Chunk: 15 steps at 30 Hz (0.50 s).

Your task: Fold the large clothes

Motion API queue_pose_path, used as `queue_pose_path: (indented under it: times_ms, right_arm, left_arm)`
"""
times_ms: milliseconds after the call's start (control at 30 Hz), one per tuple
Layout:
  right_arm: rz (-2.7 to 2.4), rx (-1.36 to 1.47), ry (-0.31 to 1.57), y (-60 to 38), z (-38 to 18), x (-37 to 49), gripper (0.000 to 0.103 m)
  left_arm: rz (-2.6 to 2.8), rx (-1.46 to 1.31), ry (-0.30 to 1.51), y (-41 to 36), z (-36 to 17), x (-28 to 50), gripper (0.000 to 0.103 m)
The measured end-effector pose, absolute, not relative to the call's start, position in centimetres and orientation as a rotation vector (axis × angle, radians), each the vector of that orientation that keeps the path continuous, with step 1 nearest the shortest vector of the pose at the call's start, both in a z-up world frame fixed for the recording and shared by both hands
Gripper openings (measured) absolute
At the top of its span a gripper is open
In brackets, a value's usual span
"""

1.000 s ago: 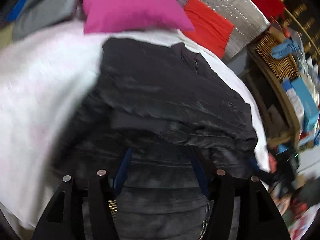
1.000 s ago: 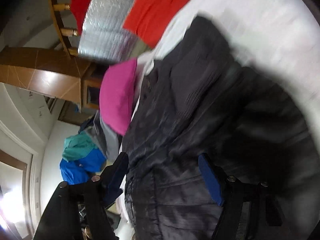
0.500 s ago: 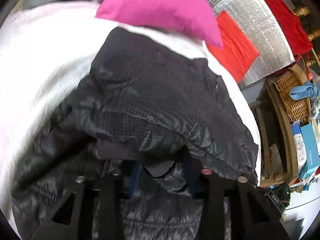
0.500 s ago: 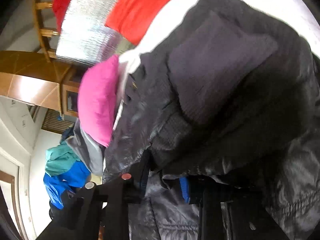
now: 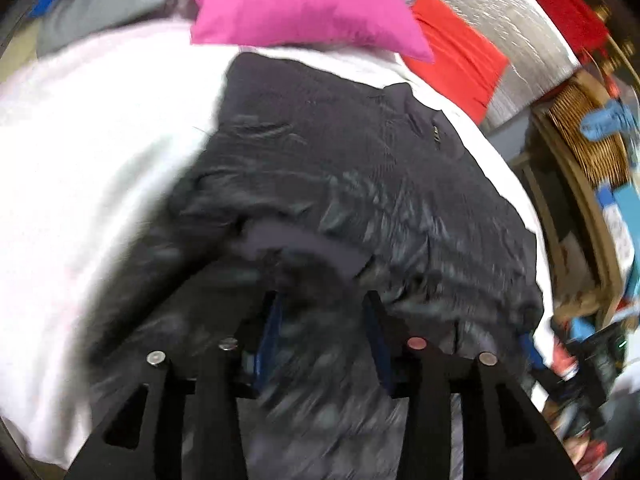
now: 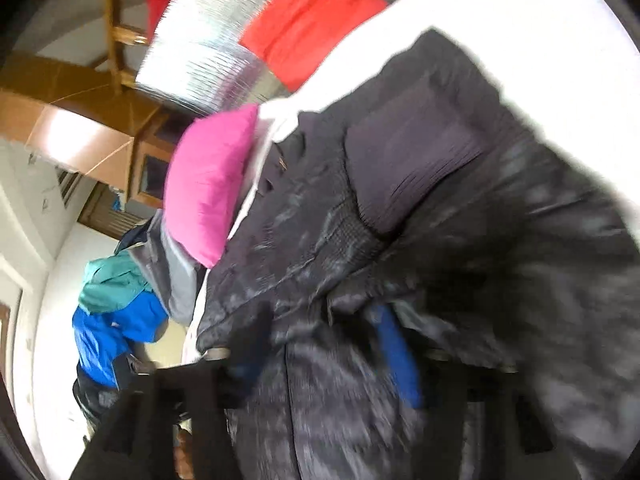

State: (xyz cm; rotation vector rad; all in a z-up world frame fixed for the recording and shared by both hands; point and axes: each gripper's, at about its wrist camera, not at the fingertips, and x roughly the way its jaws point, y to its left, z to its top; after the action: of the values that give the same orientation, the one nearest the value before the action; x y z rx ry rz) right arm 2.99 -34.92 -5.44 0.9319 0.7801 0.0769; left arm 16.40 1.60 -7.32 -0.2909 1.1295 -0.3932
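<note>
The left gripper [image 5: 324,332] has its blue-padded fingers [image 5: 269,334] spread, and dark quilted cloth fills the gap between them; blur keeps me from telling whether the pads press on it. The right gripper [image 6: 320,344] likewise shows its fingers [image 6: 394,354] parted, with the cloth bunched between and over them. That cloth is a black padded jacket [image 5: 360,184], lying folded over on itself on the white sheet of a bed [image 5: 88,152], its upper layer doubled back toward both grippers. The jacket's far end reaches almost to a pink pillow [image 5: 296,4] at the head edge of the bed. Beside that pillow lies a red cushion [image 5: 452,56] against a silver quilted panel [image 5: 504,20]. Past the bed's right edge stands a wicker basket [image 5: 588,136]. In the right wrist view, a blue and teal garment [image 6: 116,312] lies beyond the pillow.
</note>
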Motion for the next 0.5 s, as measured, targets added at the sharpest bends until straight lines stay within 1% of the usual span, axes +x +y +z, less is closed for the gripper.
queue_pose_path:
  times_ms: [67, 133, 200, 267, 367, 433, 500]
  right_arm:
    - [0.062, 0.892, 0.747, -35.9, -4.0, 0.0, 0.069]
    - [0.05, 0.869, 0.729, -37.1, -3.1, -3.2, 0.07]
    - [0.026, 0.846, 0.715, -38.2, -2.3, -6.6, 0.073]
    - [-0.007, 0.818, 0.722, -39.2, -2.0, -10.3, 0.075]
    - [-0.032, 0.796, 0.757, -39.9, -2.4, -14.1, 0.077]
    - [-0.035, 0.797, 0.787, -40.1, -3.3, -17.1, 0.08]
    - [-0.038, 0.813, 0.82, -40.3, -4.8, -19.6, 0.081]
  left_arm:
    - [-0.396, -0.231, 1.093, 2.9, -6.3, 14.3, 0.058]
    - [-0.392, -0.168, 1.065, 4.5, -5.6, 11.8, 0.06]
    - [-0.39, -0.119, 1.051, 6.0, -5.3, 9.9, 0.066]
    - [-0.38, -0.06, 1.041, 7.4, -5.2, 7.5, 0.07]
    - [-0.363, 0.007, 1.028, 9.8, -5.4, 4.3, 0.074]
    - [-0.36, 0.023, 1.039, 11.6, -6.1, 2.3, 0.077]
    - [-0.367, 0.015, 1.064, 13.2, -7.2, 0.6, 0.078]
